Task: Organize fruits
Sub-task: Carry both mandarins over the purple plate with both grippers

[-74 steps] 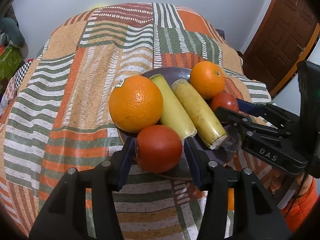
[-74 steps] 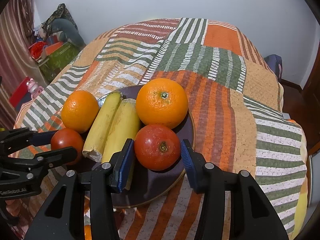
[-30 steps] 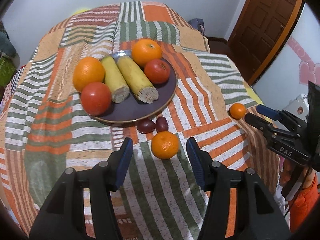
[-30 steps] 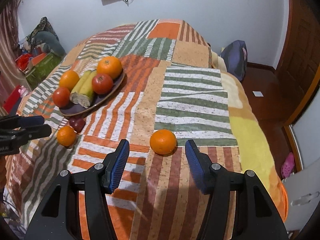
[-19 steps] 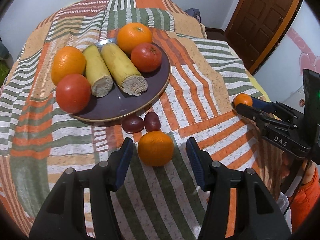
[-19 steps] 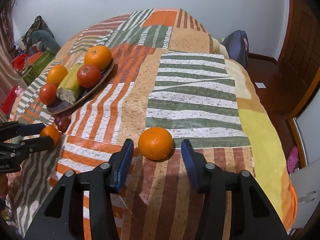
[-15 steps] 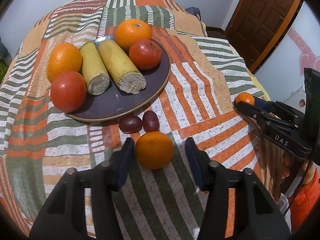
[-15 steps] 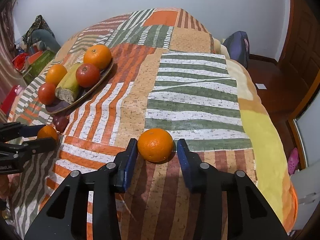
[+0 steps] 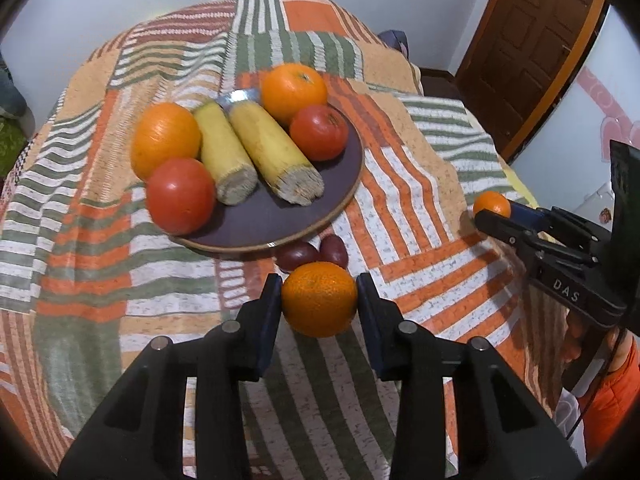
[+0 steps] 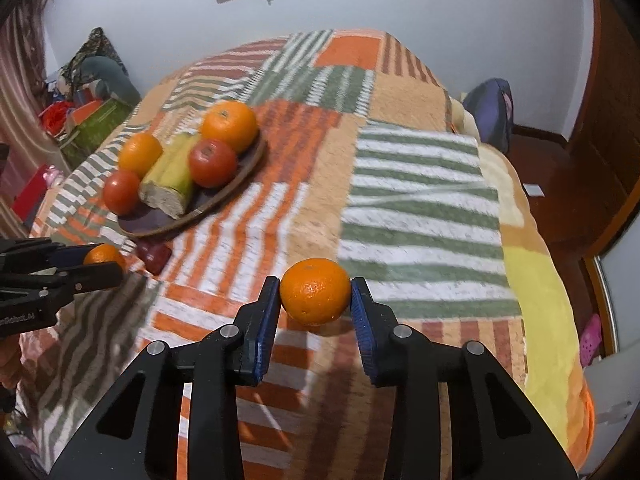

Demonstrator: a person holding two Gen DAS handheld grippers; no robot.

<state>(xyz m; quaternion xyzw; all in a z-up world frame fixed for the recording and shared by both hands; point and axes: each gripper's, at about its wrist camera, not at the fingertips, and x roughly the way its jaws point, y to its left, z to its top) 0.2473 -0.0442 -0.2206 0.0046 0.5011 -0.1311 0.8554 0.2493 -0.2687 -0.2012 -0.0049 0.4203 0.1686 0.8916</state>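
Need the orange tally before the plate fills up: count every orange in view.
4. Two on the plate: left orange, back orange. One orange in the left gripper, one orange in the right gripper. None seem hidden.

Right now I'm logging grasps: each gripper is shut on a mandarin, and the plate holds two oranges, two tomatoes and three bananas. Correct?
Not quite: the plate holds two bananas, as the left wrist view shows. The rest stands: left gripper and right gripper each clamp a mandarin.
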